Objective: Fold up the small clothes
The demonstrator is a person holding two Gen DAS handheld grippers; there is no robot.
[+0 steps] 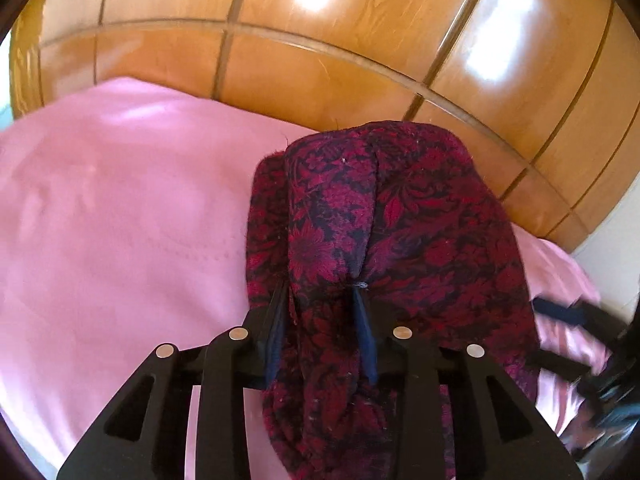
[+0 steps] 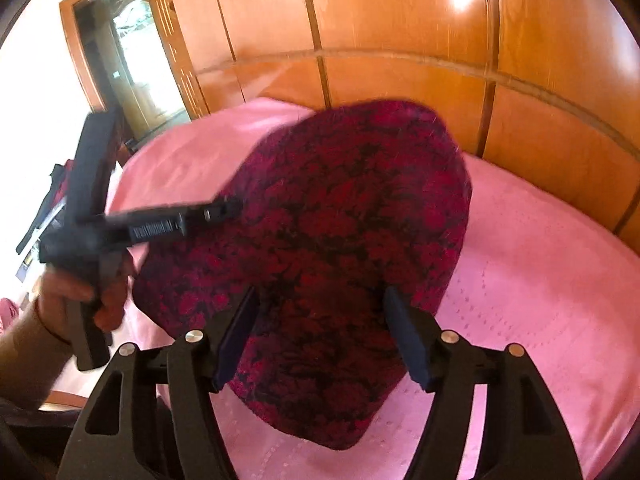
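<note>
In the left wrist view, the left claw (image 1: 320, 292) has its two fingers (image 1: 366, 320) only a little apart, and a raised fold of the cloth (image 1: 400, 216) stands between them and fills the gap, so the claw grips it. The cloth is dark red with a black flower pattern. It lies on the pink sheet (image 1: 120, 220) of the bed, toward the right side of the bed and close to the wooden headboard (image 1: 320, 72) behind it. At the right edge of this view, a blurred black part of the right claw (image 1: 568, 316) is just beside the cloth. In the right wrist view, the right claw (image 2: 320, 336) hangs over the near end of the cloth (image 2: 340, 220), with its fingers (image 2: 408, 340) wide apart; they do not press on the fabric and hold nothing. The cloth lies here in a rounded heap on the sheet (image 2: 540, 280), and its far end comes near the headboard (image 2: 400, 20). On the left, a hand (image 2: 84, 300) holds the left claw (image 2: 230, 206), whose tip reaches the left edge of the cloth. This part is blurred, so the grip cannot be told from here.
</note>
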